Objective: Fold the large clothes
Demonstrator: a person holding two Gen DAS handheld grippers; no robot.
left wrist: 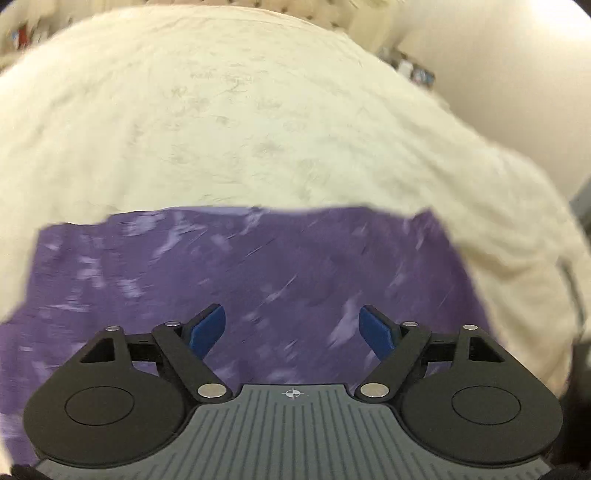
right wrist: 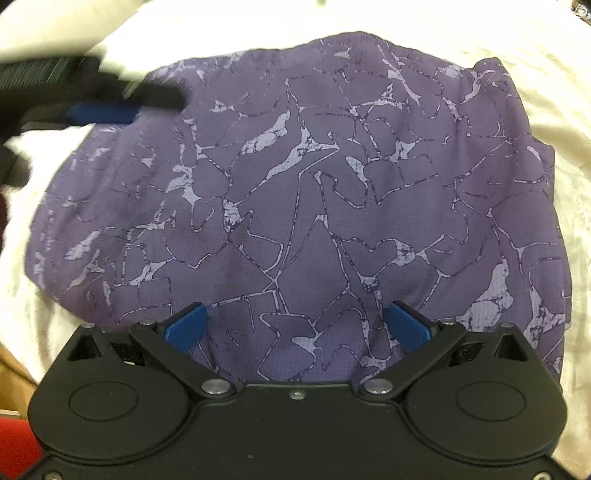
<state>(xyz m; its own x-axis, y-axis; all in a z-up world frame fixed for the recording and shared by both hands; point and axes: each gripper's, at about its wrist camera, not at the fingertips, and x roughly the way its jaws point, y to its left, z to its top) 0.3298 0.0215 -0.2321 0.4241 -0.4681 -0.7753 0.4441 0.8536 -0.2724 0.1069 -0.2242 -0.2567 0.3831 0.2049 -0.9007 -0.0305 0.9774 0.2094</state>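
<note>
A purple garment (right wrist: 295, 206) with a pale crackle print lies folded flat on a cream bed cover (right wrist: 554, 92). My right gripper (right wrist: 297, 321) hovers over its near part, open, with bare cloth showing between the blue pads. In the left wrist view the same garment (left wrist: 258, 280) fills the lower half, its far edge straight against the cover. My left gripper (left wrist: 291, 325) is open above it with nothing between the pads. One of its fingers (right wrist: 159, 96) shows blurred at the garment's upper left corner in the right wrist view.
The cream bed cover (left wrist: 240, 110) stretches far beyond the garment. A tufted headboard (left wrist: 295, 5) and a pale wall (left wrist: 498, 74) lie behind it, with small clutter (left wrist: 417, 72) at the bedside. Something red (right wrist: 14, 443) sits low at the left.
</note>
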